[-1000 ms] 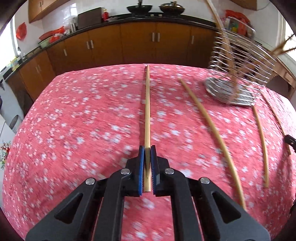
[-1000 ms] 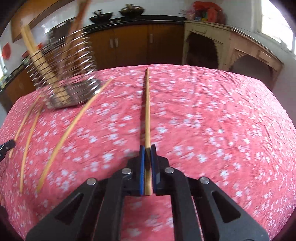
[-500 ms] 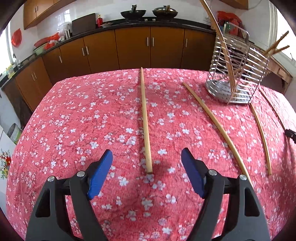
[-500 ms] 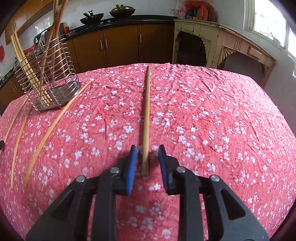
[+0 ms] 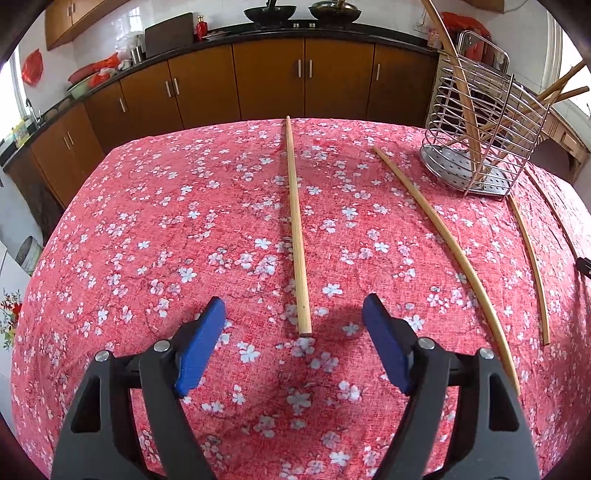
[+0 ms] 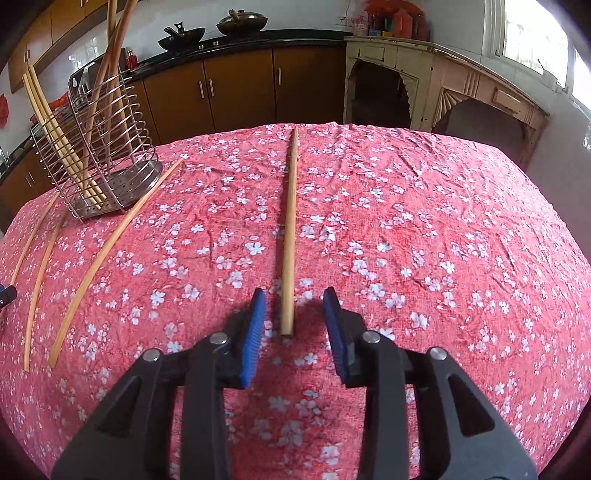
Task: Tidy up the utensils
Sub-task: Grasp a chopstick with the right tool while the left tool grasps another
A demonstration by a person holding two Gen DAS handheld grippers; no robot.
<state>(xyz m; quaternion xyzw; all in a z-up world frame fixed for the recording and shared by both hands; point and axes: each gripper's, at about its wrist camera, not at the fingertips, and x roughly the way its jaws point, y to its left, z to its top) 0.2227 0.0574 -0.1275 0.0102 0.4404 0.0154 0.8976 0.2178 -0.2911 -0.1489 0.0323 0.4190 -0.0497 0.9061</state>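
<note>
Underneath, a red floral tablecloth (image 5: 184, 229) fronts brown kitchen cabinets (image 5: 269, 77).

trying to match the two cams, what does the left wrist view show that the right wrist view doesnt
Left wrist only: the open left gripper over its own chopstick, and a dark chopping board on the counter.

Right wrist only: the right gripper, jaws opening around another chopstick, and a cream arched cabinet.

Both: the wire holder, two woks, the floral cloth.
</note>
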